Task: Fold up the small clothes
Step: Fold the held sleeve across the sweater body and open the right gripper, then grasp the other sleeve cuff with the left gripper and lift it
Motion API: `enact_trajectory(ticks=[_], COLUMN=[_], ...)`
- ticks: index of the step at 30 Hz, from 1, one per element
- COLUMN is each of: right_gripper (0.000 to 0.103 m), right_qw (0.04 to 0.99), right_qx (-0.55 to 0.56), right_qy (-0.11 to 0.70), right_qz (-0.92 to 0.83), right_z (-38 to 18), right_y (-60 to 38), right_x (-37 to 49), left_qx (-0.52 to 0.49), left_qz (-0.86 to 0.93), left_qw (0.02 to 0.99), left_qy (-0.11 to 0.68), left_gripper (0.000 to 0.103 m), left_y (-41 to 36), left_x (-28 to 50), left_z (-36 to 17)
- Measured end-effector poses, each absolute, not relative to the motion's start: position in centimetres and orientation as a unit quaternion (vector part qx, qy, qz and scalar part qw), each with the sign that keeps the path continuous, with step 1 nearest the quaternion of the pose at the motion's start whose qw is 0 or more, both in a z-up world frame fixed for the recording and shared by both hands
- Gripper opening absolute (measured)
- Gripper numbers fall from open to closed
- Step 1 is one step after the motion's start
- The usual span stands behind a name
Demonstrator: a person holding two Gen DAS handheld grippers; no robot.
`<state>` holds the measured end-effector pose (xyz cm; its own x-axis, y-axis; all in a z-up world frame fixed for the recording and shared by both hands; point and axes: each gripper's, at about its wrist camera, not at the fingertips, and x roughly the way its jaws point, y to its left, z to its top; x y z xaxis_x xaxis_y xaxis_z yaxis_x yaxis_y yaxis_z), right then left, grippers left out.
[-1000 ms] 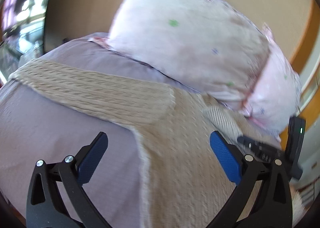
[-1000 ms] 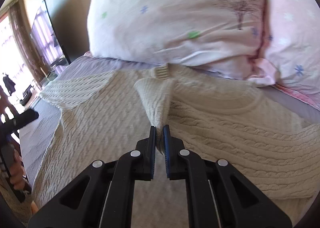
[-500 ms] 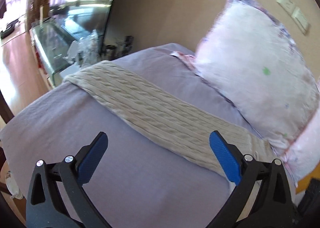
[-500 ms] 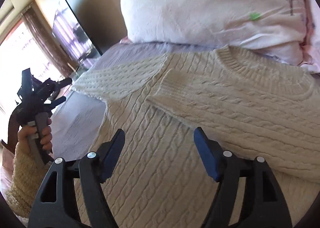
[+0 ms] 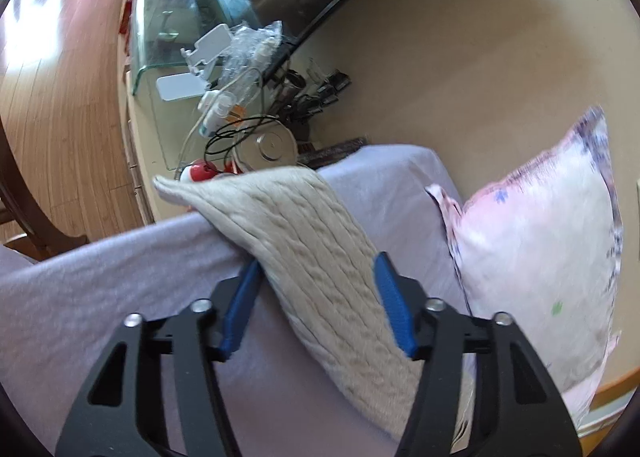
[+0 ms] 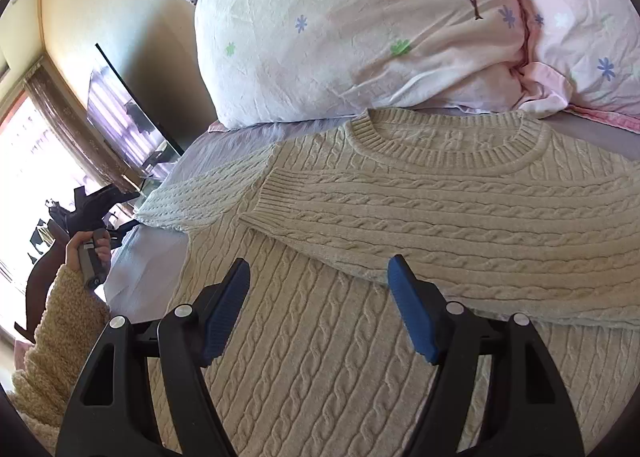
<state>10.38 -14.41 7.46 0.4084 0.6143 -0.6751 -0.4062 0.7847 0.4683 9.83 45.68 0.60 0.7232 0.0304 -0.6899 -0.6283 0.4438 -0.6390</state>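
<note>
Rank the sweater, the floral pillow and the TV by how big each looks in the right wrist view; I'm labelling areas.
1. sweater, filling the lower frame, though nearest the camera.
2. floral pillow, across the top.
3. TV, a far sliver at left; its true size is unsure.

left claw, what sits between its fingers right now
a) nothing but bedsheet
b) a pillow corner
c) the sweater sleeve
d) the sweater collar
c, the left claw is open with the cable-knit sleeve running up between its blue fingers, apart from the pillow.
</note>
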Motion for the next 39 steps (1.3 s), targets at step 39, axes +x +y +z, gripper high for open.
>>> enact_trajectory(ticks=[39], right_gripper=[0.073], right_qw=[0.895], right_qx=[0.159], right_qy=[0.392], right_qz=[0.142], right_z=[6.6], right_y=[-31.6], right_x=[7.8], left_qx=[-0.004], left_qz=[-0.087], left_qw=[0.952], left_qy=[0.294], left_gripper=[0.008], left_y=[0.8], left_x=[16.8], left_z=[9.8])
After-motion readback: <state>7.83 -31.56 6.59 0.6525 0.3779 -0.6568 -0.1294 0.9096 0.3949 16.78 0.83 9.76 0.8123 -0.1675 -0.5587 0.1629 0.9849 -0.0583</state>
